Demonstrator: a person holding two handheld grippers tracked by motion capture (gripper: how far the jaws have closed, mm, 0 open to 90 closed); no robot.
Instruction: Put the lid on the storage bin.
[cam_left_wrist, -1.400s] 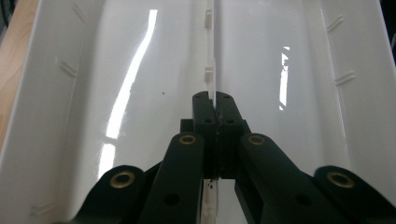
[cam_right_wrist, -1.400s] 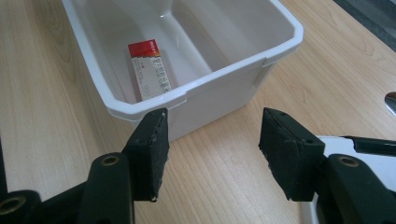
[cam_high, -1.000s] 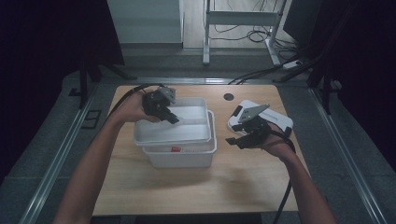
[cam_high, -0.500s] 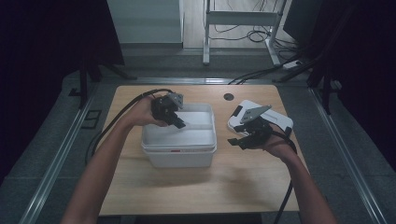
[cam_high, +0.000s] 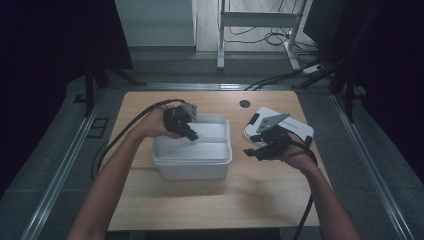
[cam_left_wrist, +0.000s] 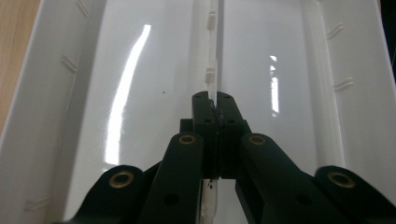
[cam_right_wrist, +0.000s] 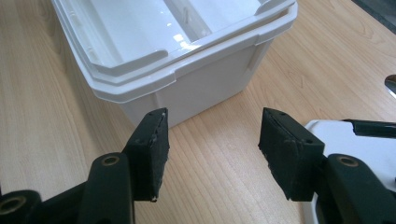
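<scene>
Wooden table (cam_high: 165, 200), glossy white divided tray (cam_high: 215, 145)

Two grippers, one white tub (cam_high: 190, 162) with one inner tray (cam_high: 212, 135), and one white lid (cam_high: 300, 132).

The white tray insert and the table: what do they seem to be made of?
White tray insert: probably glossy moulded plastic; it shows bright reflections, thin ribs and a centre divider. Table: wood or wood-look laminate, matt, with pale grain lines; which of the two I cannot tell.
</scene>
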